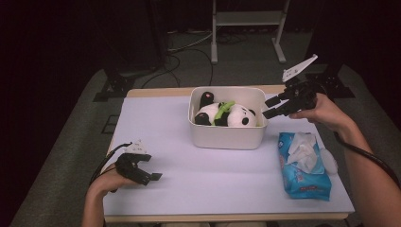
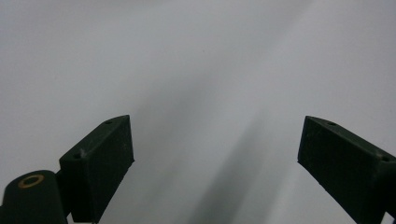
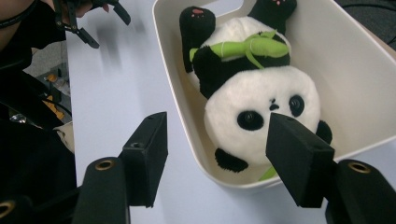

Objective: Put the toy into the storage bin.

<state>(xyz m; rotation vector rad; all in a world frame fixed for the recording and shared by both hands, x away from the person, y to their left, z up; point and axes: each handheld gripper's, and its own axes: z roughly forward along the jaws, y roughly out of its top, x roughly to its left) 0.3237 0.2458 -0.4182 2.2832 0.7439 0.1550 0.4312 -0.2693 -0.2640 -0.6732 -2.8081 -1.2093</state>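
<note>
A plush panda (image 1: 227,116) with a green bamboo sprig lies on its back inside a white plastic bin (image 1: 227,139) at the middle back of the table. My right gripper (image 1: 270,107) hovers just off the bin's right rim, pointing at the toy, and is open with nothing in it. In the right gripper view (image 3: 217,128) the panda's face (image 3: 261,100) lies just beyond the spread jaws, inside the bin (image 3: 345,60). My left gripper (image 1: 150,168) rests low at the table's front left, open. The left gripper view (image 2: 215,123) has bare white tabletop between the jaws.
A blue pack of tissues (image 1: 302,165) with a sheet pulled up lies at the right, in front of my right hand. The table top (image 1: 189,179) is a white mat. A metal stand (image 1: 246,28) and cables are on the floor behind.
</note>
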